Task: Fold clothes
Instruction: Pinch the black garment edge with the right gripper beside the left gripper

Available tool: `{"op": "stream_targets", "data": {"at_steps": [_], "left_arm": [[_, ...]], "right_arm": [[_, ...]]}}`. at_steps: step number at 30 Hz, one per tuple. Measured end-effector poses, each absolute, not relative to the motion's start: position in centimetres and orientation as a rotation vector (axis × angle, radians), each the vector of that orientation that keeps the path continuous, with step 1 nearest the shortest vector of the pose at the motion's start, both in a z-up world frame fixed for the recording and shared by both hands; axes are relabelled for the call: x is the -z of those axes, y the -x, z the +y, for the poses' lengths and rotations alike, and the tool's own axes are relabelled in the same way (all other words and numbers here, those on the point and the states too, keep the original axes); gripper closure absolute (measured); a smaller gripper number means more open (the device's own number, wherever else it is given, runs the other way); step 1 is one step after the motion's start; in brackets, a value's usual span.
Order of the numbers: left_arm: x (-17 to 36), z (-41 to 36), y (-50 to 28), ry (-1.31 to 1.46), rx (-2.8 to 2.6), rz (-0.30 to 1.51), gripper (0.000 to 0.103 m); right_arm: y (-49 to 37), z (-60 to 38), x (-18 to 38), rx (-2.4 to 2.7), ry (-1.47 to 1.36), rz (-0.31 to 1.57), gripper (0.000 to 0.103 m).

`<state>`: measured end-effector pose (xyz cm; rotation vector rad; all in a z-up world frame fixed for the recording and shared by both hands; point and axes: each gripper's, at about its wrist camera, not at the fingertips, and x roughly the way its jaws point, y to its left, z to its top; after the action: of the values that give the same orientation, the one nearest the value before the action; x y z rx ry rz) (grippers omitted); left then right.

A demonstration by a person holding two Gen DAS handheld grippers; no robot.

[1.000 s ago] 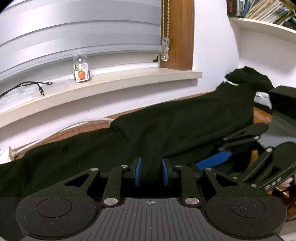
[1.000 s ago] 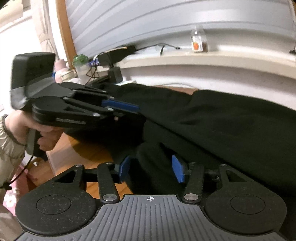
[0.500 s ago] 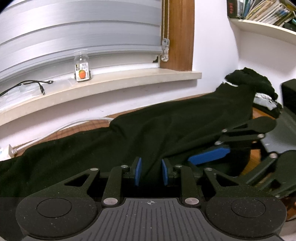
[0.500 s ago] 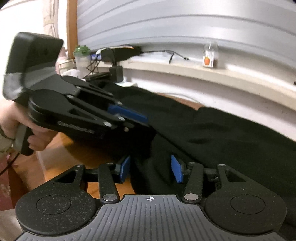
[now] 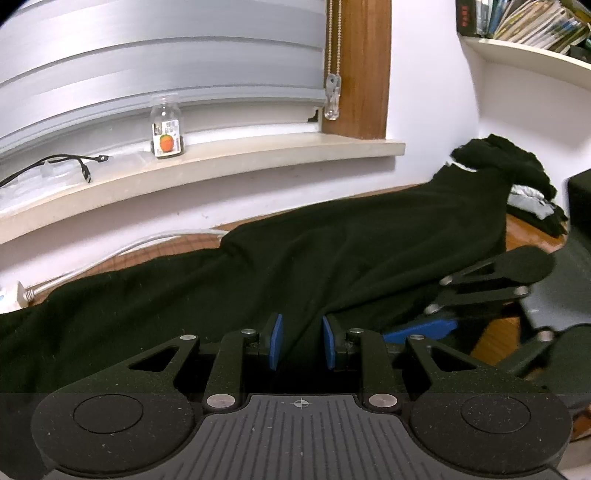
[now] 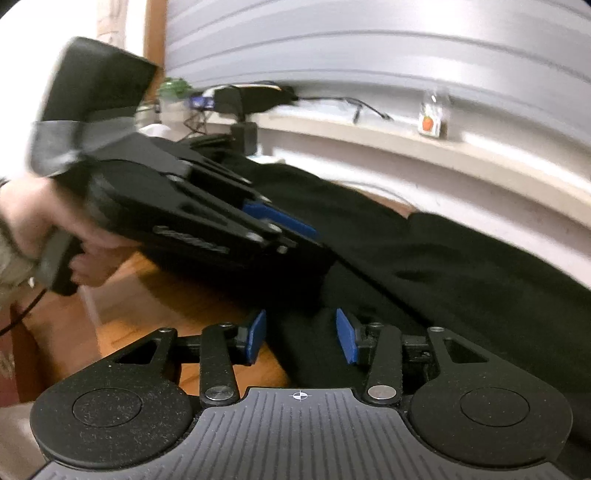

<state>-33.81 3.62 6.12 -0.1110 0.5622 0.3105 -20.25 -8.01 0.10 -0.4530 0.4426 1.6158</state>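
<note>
A long black garment (image 5: pixel 351 251) lies stretched across the wooden table (image 6: pixel 177 295) below the window sill. My left gripper (image 5: pixel 301 341) is shut on a fold of its near edge, and creases run into the blue pads (image 5: pixel 275 341). In the right wrist view the left gripper (image 6: pixel 295 236) reaches in from the upper left, held by a hand (image 6: pixel 33 221). My right gripper (image 6: pixel 301 336) is closing with a bunch of the black cloth between its jaws. A sliver of gap shows at its left pad (image 6: pixel 256 336). The right gripper (image 5: pixel 417 317) lies close to the right of the left one.
A small glass bottle (image 5: pixel 167 133) with an orange label and loose cables (image 5: pixel 55 164) sit on the sill. A blind cord pull (image 5: pixel 332 96) hangs by the wooden frame. More dark clothes (image 5: pixel 517 166) are piled at the far right under a bookshelf (image 5: pixel 517 22). A power adapter (image 6: pixel 243 99) stands at the sill's left end.
The right gripper's jaws have narrowed around the cloth, and it has rolled and shifted sideways. The left gripper has kept still with its grip unchanged.
</note>
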Motion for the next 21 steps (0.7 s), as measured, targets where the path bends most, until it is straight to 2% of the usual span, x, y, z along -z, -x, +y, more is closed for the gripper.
{"op": "stream_targets", "data": {"at_steps": [4, 6, 8, 9, 10, 12, 21], "left_arm": [[-6.5, 3.6, 34.2, 0.127, -0.297, 0.551, 0.077], [-6.8, 3.8, 34.7, 0.147, -0.283, 0.535, 0.077], [-7.4, 4.4, 35.6, 0.196, -0.259, 0.496, 0.077], [-7.8, 4.7, 36.2, 0.221, -0.254, 0.473, 0.077], [-8.1, 5.1, 36.7, 0.239, -0.256, 0.454, 0.072], [-8.7, 6.0, 37.5, 0.245, -0.285, 0.437, 0.072], [-5.6, 12.8, 33.4, 0.049, -0.424, 0.691, 0.072]], "right_arm": [[19.8, -6.8, 0.9, -1.627, 0.430, 0.514, 0.076], [19.9, -6.8, 1.0, -1.632, 0.415, 0.509, 0.090], [19.5, -7.4, 0.9, -1.648, 0.368, 0.521, 0.093], [19.5, -7.8, 0.8, -1.655, 0.356, 0.514, 0.093], [19.5, -8.2, 0.7, -1.662, 0.347, 0.504, 0.093], [19.7, -9.2, 0.5, -1.682, 0.335, 0.501, 0.094], [20.8, -12.0, 0.9, -1.727, 0.324, 0.529, 0.095]]}}
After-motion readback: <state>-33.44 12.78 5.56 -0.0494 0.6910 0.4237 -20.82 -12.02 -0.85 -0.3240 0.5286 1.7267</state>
